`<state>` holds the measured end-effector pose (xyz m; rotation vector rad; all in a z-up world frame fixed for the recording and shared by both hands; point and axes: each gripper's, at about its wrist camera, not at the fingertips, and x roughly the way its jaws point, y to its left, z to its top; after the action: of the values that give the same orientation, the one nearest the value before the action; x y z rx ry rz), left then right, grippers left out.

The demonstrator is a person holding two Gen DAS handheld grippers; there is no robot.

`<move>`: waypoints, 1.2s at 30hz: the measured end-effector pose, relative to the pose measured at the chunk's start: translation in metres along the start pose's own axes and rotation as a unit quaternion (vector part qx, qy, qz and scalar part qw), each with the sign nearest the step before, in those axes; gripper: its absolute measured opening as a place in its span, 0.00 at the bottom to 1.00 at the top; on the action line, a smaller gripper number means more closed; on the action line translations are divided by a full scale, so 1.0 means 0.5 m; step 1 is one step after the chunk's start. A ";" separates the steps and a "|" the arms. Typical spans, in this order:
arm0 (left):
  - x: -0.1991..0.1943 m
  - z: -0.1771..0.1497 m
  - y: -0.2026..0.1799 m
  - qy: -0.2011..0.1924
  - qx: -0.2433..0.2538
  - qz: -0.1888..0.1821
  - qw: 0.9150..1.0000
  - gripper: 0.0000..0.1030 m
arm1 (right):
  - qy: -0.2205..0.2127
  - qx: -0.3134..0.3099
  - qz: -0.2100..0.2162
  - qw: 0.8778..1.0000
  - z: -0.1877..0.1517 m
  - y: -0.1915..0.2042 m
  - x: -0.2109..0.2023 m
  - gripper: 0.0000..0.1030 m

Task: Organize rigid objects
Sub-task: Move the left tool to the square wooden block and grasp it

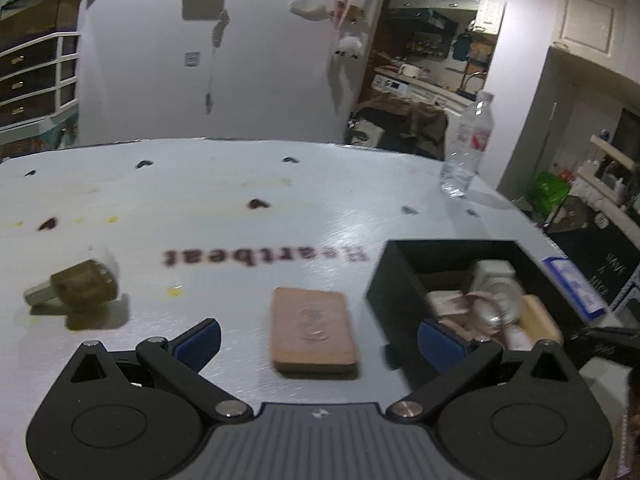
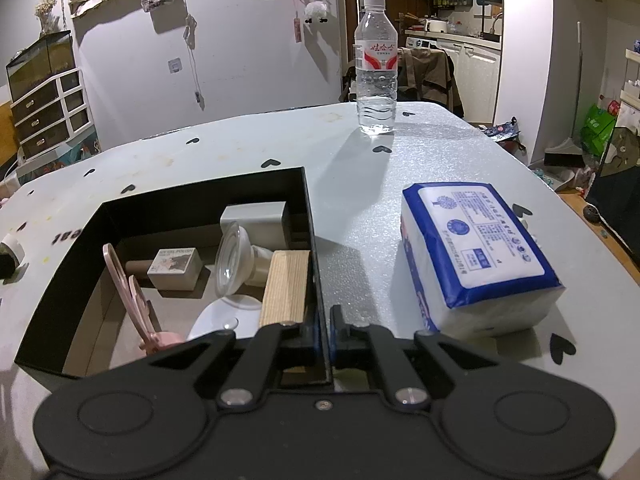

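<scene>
A flat brown block lies on the white table, just ahead of my left gripper, which is open and empty, its blue-padded fingers standing either side of the block. An olive bottle lies on its side at the left. A black box at the right holds several items. In the right wrist view my right gripper is shut on the right wall of the black box. Inside lie a wooden block, a clear cup, a small carton and a pink item.
A water bottle stands at the table's far edge; it also shows in the left wrist view. A blue-and-white tissue pack lies right of the box. A chair with a jacket stands behind the table.
</scene>
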<state>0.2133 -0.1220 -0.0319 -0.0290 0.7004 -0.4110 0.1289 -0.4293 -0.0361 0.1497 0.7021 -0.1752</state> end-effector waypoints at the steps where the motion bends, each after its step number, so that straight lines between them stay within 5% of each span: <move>1: 0.005 -0.006 0.006 0.000 0.001 0.003 1.000 1.00 | 0.000 0.000 0.000 1.000 0.000 0.000 0.000 0.05; 4: 0.021 -0.023 0.014 0.001 0.009 0.005 1.000 0.98 | 0.000 -0.001 -0.001 1.000 0.000 0.000 0.000 0.05; 9: 0.061 -0.045 0.009 0.013 0.043 0.002 0.999 0.82 | 0.001 -0.002 -0.002 1.000 0.000 0.000 -0.001 0.05; 21: 0.124 -0.065 -0.019 -0.004 0.098 0.021 0.995 0.81 | 0.002 -0.003 -0.002 1.000 0.000 0.002 0.001 0.06; 27: 0.114 -0.064 -0.004 -0.009 0.102 0.016 0.995 0.62 | 0.002 -0.003 -0.002 1.000 0.000 0.002 0.001 0.05; 36: 0.055 -0.091 0.052 -0.001 0.084 0.027 0.996 0.62 | 0.002 -0.003 -0.002 1.000 0.000 0.002 0.001 0.05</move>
<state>0.2126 -0.1035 -0.0882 0.1479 0.6605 -0.4167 0.1294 -0.4284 -0.0361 0.1431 0.7075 -0.1773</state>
